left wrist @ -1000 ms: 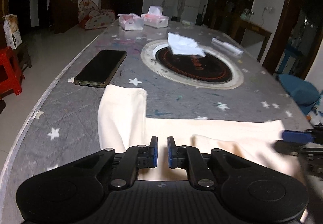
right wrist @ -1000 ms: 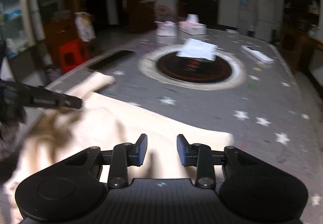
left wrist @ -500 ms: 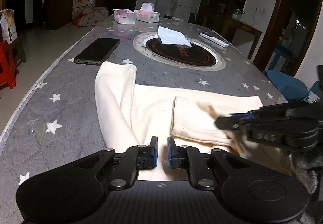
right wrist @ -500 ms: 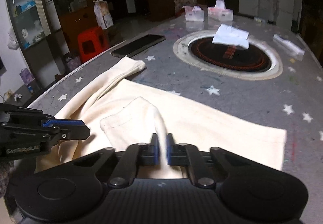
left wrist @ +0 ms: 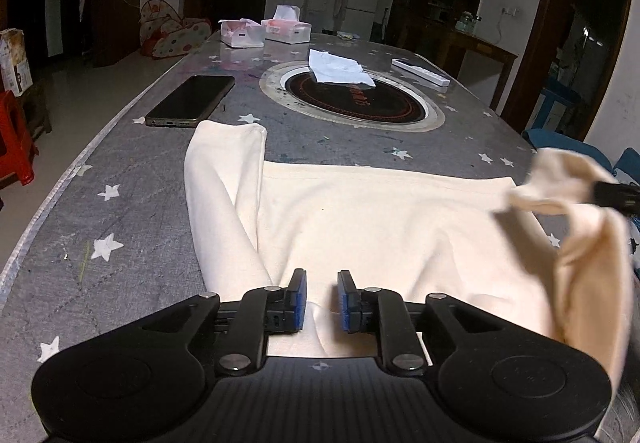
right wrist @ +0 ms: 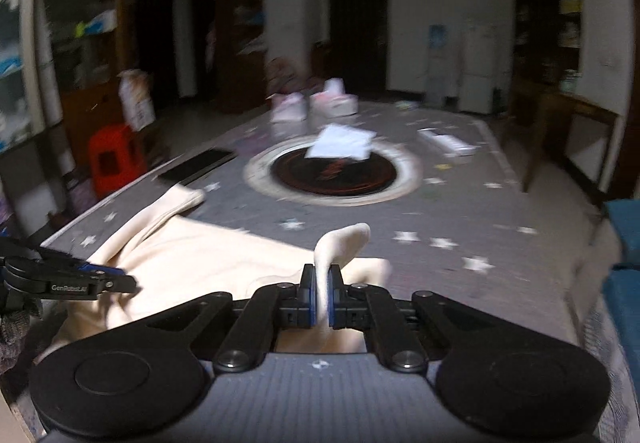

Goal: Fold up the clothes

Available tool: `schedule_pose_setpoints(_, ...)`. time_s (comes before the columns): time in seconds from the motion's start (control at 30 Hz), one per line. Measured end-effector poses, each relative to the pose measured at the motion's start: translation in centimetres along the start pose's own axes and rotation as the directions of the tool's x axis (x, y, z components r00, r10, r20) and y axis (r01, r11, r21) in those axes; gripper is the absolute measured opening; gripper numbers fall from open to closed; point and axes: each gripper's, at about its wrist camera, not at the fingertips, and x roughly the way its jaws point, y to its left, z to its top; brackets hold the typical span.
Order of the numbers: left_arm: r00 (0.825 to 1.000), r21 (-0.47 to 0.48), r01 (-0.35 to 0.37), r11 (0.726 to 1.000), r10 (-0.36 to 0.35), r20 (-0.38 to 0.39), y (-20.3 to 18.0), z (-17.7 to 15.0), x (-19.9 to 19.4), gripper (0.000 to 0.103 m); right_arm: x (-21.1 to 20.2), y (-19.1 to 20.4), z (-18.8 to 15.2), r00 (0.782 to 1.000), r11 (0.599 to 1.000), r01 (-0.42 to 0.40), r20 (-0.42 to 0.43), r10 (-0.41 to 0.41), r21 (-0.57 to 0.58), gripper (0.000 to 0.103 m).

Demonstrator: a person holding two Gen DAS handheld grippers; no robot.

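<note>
Right sleeve now lifted off cream garment [left wrist: 392,227], pinched in right gripper [right wrist: 321,297]; left gripper [left wrist: 321,299] slightly spread above hem.

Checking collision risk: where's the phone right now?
Left wrist view: the phone lies flat near the table's left edge, just beyond the cream garment's sleeve and left of the round inset burner.

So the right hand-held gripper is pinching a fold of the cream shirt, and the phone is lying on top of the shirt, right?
Not quite: the phone lies on the bare table, beyond the cream shirt; the left wrist view shows it. The right hand-held gripper does pinch a fold.
</note>
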Motion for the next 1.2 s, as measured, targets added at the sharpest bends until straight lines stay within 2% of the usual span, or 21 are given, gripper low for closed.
schedule_pose_setpoints(0.13,1.000,0.012,0.004,1.000,-0.004,0.004,-0.3,-0.3,-0.6,0.025,-3.6,-2.7,-1.7,0.995,0.993,0.100,0.022,-0.102,0.067,0.004)
schedule_pose_setpoints(0.23,1.000,0.025,0.012,1.000,-0.012,0.008,-0.7,-0.7,-1.4,0.028,-5.3,-4.3,-3.6,0.986,0.980,0.169,-0.010,-0.169,0.104,0.004)
schedule_pose_setpoints(0.4,0.999,0.027,0.020,0.999,-0.021,0.026,-0.6,-1.0,-3.2,0.036,-5.7,-6.2,-6.9,0.968,0.959,0.233,-0.130,-0.213,0.164,0.008)
schedule_pose_setpoints(0.47,0.999,0.022,0.008,1.000,-0.009,0.040,-0.4,-0.8,-3.7,0.039,-5.9,-6.7,-7.5,0.965,0.953,0.245,-0.139,-0.222,0.179,0.012)
schedule_pose_setpoints(0.53,0.998,0.011,-0.012,1.000,0.011,0.059,0.2,-0.2,-4.2,0.042,-6.3,-6.7,-7.2,0.966,0.951,0.250,-0.115,-0.232,0.182,0.012)
schedule_pose_setpoints(0.7,0.987,-0.039,-0.136,0.990,0.139,0.083,2.7,2.5,-3.0,0.045,-6.6,-5.8,-5.7,0.979,0.964,0.203,-0.042,-0.199,0.170,0.026)
schedule_pose_setpoints(0.77,0.980,-0.059,-0.183,0.981,0.187,0.074,4.0,3.7,-1.8,0.045,-6.1,-5.1,-5.3,0.988,0.975,0.153,-0.033,-0.149,0.159,0.033)
schedule_pose_setpoints(0.9,0.962,-0.064,-0.270,0.961,0.272,0.033,6.2,5.9,2.0,0.045,-3.9,-3.1,-4.9,0.998,0.989,0.043,-0.061,-0.034,0.138,0.034)
schedule_pose_setpoints(1.1,0.952,-0.116,-0.305,0.945,0.302,-0.047,9.1,7.5,7.0,0.045,-1.0,-0.7,-5.0,0.990,0.995,-0.048,-0.125,0.059,0.090,0.037)
schedule_pose_setpoints(1.2,0.956,-0.103,-0.292,0.951,0.290,-0.034,9.0,7.7,7.8,0.044,0.5,-0.2,-4.5,0.985,0.995,-0.075,-0.149,0.083,0.060,0.041)
